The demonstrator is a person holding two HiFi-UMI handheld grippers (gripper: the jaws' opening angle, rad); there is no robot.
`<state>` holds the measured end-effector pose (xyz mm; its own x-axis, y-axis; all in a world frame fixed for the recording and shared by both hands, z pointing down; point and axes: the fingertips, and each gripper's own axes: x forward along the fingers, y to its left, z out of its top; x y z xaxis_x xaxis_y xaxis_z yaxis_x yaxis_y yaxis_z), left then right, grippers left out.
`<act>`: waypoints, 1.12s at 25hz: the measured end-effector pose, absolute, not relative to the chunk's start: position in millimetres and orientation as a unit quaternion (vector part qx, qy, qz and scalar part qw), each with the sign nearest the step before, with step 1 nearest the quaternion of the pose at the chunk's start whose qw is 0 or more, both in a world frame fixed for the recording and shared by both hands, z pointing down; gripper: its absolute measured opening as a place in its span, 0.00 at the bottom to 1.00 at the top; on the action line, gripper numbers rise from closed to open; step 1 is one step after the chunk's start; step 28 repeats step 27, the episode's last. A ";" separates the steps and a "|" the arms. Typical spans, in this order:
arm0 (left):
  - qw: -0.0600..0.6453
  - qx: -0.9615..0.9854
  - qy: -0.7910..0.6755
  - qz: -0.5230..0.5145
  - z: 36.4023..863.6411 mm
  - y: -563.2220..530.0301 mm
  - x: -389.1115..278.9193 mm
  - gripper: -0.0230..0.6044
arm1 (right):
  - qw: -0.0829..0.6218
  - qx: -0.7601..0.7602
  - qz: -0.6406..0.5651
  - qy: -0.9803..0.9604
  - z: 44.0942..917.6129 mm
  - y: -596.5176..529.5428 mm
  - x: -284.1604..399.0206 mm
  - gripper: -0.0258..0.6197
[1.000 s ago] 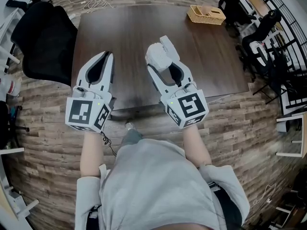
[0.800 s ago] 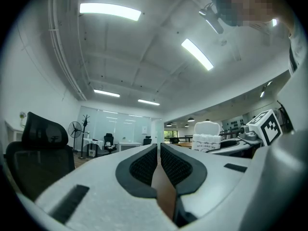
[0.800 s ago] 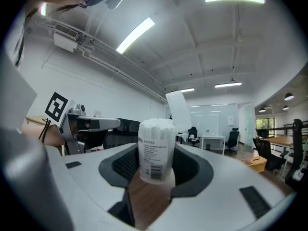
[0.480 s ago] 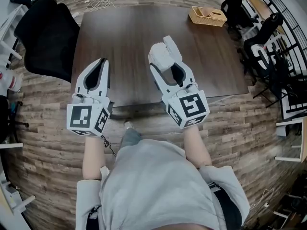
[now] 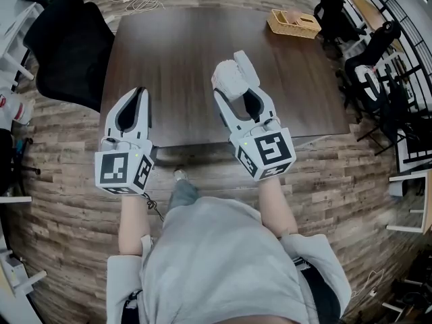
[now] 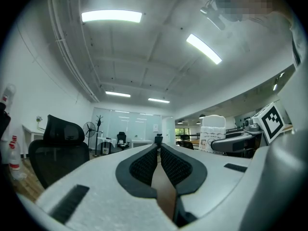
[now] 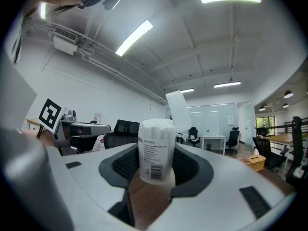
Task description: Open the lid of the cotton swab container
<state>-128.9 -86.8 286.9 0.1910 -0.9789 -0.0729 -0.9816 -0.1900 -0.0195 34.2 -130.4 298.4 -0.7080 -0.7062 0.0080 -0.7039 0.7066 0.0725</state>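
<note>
Jaws: left pair clenched with nothing between; right pair spread wide, grasping the container by its sides.
Chair (image 5: 71, 52): black, on the floor just off the table's far-left corner.
Left gripper (image 5: 140, 93) (image 6: 159, 147): tips over the table's near-left edge, marker cube toward the person.
Table (image 5: 182, 39): dark wood, square, top mostly bare.
Right gripper (image 5: 236, 90) (image 7: 156, 148): reaches further over the table than the left, angled slightly left.
Container (image 5: 229, 81) (image 7: 156, 153): white labelled tub, upright between the right pads, over the table's near-middle; can't tell if its base touches the top.
Swabs (image 7: 156, 123): white tips packed at the open mouth.
Lid (image 5: 244, 65) (image 7: 179, 107): flipped up, standing at the far-right rim.
Basket (image 5: 292, 21): woven, at the far-right table edge, well apart from both grippers.
</note>
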 end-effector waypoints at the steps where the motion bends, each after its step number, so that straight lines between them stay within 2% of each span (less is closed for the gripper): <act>1: 0.031 -0.770 0.637 0.022 287.0 -85.1 -128.7 0.08 | 0.017 0.382 -0.032 -0.924 298.3 -129.4 35.0 0.33; 28: 0.035 -0.763 0.645 0.027 288.0 -80.2 -115.1 0.08 | 0.008 0.388 -0.035 -0.921 296.2 -126.0 50.7 0.33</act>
